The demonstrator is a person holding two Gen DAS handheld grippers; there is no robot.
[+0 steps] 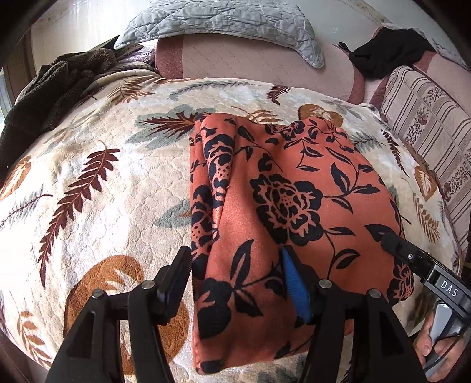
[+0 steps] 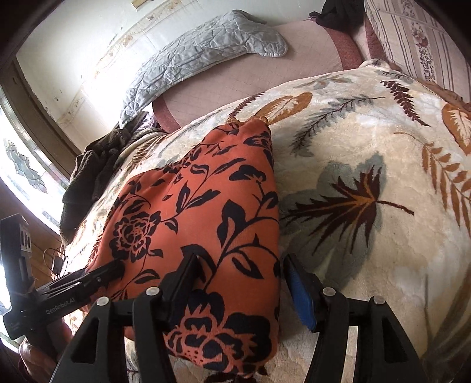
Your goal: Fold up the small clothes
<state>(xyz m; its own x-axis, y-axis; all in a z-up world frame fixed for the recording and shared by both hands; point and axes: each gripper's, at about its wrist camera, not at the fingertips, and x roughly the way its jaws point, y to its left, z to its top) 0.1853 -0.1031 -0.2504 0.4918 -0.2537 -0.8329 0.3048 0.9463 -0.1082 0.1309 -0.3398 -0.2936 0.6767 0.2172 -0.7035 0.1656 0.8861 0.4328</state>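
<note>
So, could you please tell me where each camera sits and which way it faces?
Left wrist: on the left gripper, looking down over the near left edge of the orange floral garment on the leaf-print blanket; its own fingers, the right gripper and a hand show.
Right wrist: on the right gripper, over the garment's near right edge; its fingers and the left gripper show.
Shared: garment, blanket, grey quilted pillow.

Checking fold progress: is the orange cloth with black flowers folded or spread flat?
Folded. The orange black-flowered cloth lies as a compact, doubled bundle with rounded folded edges on the cream leaf-patterned blanket.
</note>
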